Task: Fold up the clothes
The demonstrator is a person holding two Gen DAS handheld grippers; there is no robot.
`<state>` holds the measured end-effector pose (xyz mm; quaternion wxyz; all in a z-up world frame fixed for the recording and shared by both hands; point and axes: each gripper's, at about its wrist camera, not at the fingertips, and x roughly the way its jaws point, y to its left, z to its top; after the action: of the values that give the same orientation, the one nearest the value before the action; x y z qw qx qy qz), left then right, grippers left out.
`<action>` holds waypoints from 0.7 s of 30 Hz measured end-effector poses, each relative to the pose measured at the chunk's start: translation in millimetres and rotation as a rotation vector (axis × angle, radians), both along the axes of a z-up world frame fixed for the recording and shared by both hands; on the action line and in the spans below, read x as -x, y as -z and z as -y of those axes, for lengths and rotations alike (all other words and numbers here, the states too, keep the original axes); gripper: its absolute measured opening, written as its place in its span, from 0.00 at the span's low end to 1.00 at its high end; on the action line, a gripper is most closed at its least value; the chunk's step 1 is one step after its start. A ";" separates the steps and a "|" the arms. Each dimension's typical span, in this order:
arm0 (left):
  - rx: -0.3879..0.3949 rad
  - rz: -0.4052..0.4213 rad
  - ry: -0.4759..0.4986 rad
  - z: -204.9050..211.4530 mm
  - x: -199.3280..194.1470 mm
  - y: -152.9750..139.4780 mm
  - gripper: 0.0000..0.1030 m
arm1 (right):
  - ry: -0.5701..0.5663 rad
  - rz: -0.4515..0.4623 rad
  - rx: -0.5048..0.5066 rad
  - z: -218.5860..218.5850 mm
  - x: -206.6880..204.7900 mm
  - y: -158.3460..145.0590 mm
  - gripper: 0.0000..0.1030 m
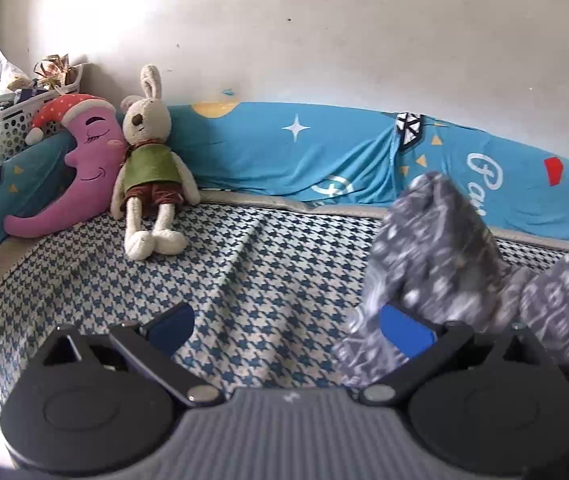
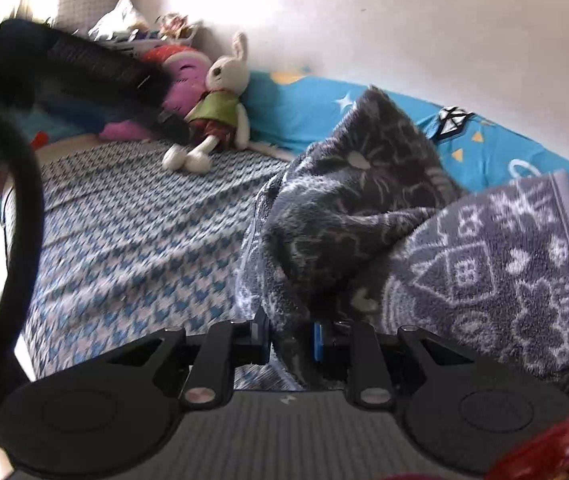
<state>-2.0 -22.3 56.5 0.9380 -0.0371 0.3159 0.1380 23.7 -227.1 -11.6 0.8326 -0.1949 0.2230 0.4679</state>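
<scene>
The left gripper stood with its blue-padded fingers spread wide and nothing between them, hovering over the blue-and-white houndstooth bedsheet. The grey patterned garment rose in a blurred peak just to its right, draping behind and around the right-hand finger without being pinched by it.

In the right wrist view, the right gripper had its fingers drawn close together on a fold of that same grey patterned garment, which was lifted off the sheet and bunched up in front of the camera (its fleecy surface showed white geometric motifs and a plain grey hem at the far right).

Behind lay a bright blue printed blanket along the white wall. A stuffed rabbit in a green vest sat leaning against a purple moon cushion, beside a white perforated basket in the corner
</scene>
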 end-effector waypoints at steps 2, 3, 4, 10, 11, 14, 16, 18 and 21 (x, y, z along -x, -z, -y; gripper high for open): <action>-0.003 -0.002 0.022 5.1 -1.8 0.3 1.00 | -0.016 -0.001 0.014 -1.3 5.6 4.3 0.20; -0.010 -0.005 0.036 9.5 -4.6 1.7 1.00 | -0.020 -0.002 0.018 -1.7 7.3 5.9 0.21; -0.019 -0.012 0.044 13.9 -7.5 3.5 1.00 | -0.024 -0.004 0.021 -1.9 8.6 7.5 0.21; -0.121 -0.109 0.063 33.7 -37.3 37.0 1.00 | -0.009 -0.031 0.012 9.8 16.9 4.7 0.25; -0.132 -0.120 0.062 34.6 -39.6 42.2 1.00 | 0.000 -0.038 0.009 12.9 17.7 3.0 0.25; -0.129 -0.124 0.057 33.2 -40.9 48.5 1.00 | 0.023 -0.074 -0.004 26.3 21.3 -3.7 0.26; -0.127 -0.130 0.051 31.8 -42.2 52.4 1.00 | 0.038 -0.110 -0.013 35.9 24.0 -7.7 0.26; -0.124 -0.146 0.043 29.2 -44.0 57.3 1.00 | 0.062 -0.135 -0.003 45.3 29.6 -8.3 0.26; -0.099 -0.163 0.036 24.1 -44.3 64.9 1.00 | 0.113 -0.169 0.019 58.6 34.8 -6.4 0.26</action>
<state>42.3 -46.4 -8.4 0.9122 0.0264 0.3845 0.1394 -11.1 -285.7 -5.3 0.8339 -0.1499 0.3075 0.4330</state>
